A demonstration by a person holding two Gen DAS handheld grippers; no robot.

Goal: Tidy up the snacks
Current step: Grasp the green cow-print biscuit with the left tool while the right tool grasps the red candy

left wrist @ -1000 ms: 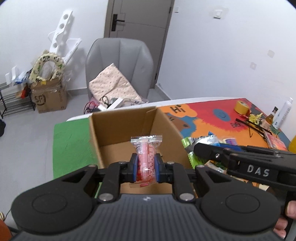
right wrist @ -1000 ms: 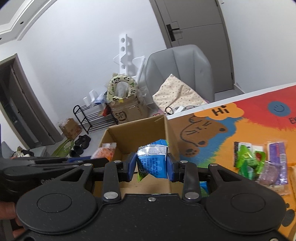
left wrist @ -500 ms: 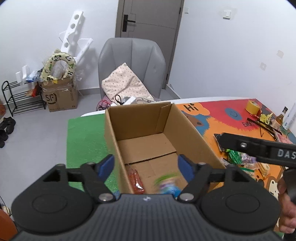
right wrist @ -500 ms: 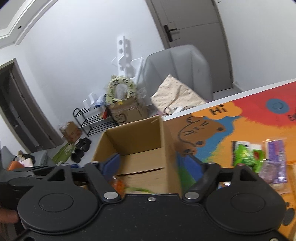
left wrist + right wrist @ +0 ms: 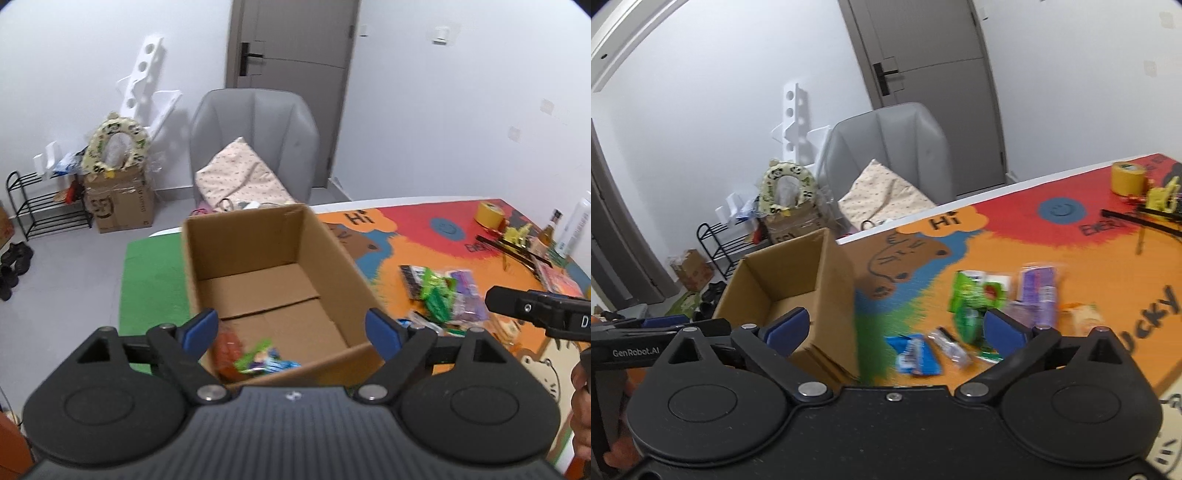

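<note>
Just ahead of my left gripper [image 5: 291, 328] lies the open cardboard box [image 5: 332, 254], and at its near end, right below the blue pads, I see two snacks on the box floor: a red packet [image 5: 226, 349] on the left and a green-and-blue packet [image 5: 264, 360] touching it on the right; both are blurred, so I cannot read them. The left jaws have just been opening and now stand wide, with nothing between them; the box's near wall sits under the gap.

My right gripper [image 5: 897, 326] has also just been opening and stands at its widest, empty; between and beyond its pads more snacks lie loose on the colourful mat [image 5: 1082, 266]: a blue packet [image 5: 916, 354] nearest, a clear wrapper [image 5: 951, 347] just right of it, a green packet [image 5: 971, 295] further ahead, and a purple packet [image 5: 1038, 291] to the right of that, all smeared by motion. The box is to the left of this gripper, its corner just behind the left pad.

Further out, past the box, I see a grey chair [image 5: 255, 133] with a spotted cushion [image 5: 240, 181] on it; a roll of yellow tape [image 5: 1126, 177] sits far ahead on the right of the mat; a black shoe rack [image 5: 40, 206] stands far left by the wall.
</note>
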